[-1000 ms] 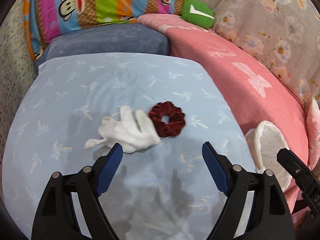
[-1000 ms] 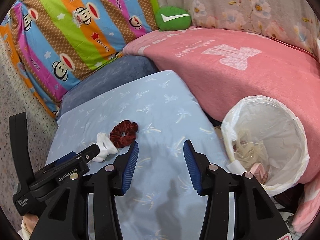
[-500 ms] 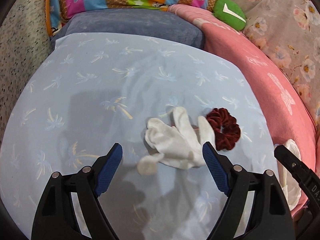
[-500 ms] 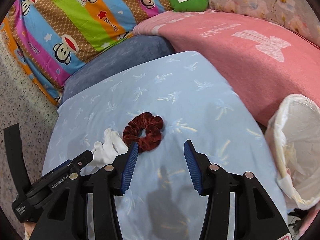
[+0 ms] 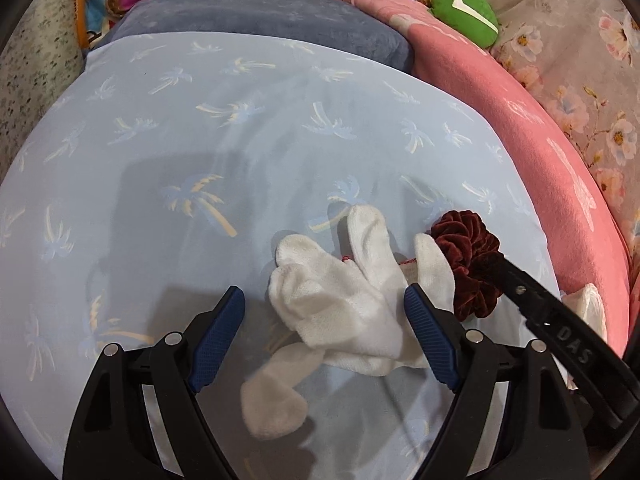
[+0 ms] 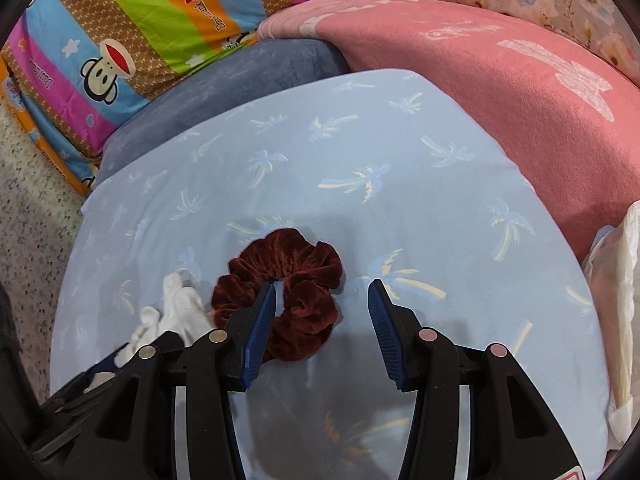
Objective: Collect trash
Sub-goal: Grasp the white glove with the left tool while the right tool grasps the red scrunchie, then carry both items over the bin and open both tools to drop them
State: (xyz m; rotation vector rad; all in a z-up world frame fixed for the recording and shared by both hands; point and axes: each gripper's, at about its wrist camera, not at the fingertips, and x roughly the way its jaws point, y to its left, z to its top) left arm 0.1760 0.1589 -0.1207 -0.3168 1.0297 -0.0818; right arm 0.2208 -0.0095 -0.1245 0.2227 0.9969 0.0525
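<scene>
White socks lie bunched on the light blue palm-print sheet. My left gripper hangs just over them. Its jaws are closing, the socks lie between the blue pads, and the pads do not press on them. A dark red velvet scrunchie lies right of the socks. My right gripper stands open above it, left fingertip over the scrunchie's hole and right fingertip over bare sheet. In the left wrist view the scrunchie is partly hidden by the right tool's black frame.
A white plastic trash bag stands open at the sheet's right edge. A pink blanket runs along the right, a grey-blue cushion and a striped monkey-print pillow behind. Speckled floor lies to the left.
Both grippers have come down and forward. The socks now lie between the left jaws, and the scrunchie has come under the right gripper's left finger. The trash bag has slid to the frame edge.
</scene>
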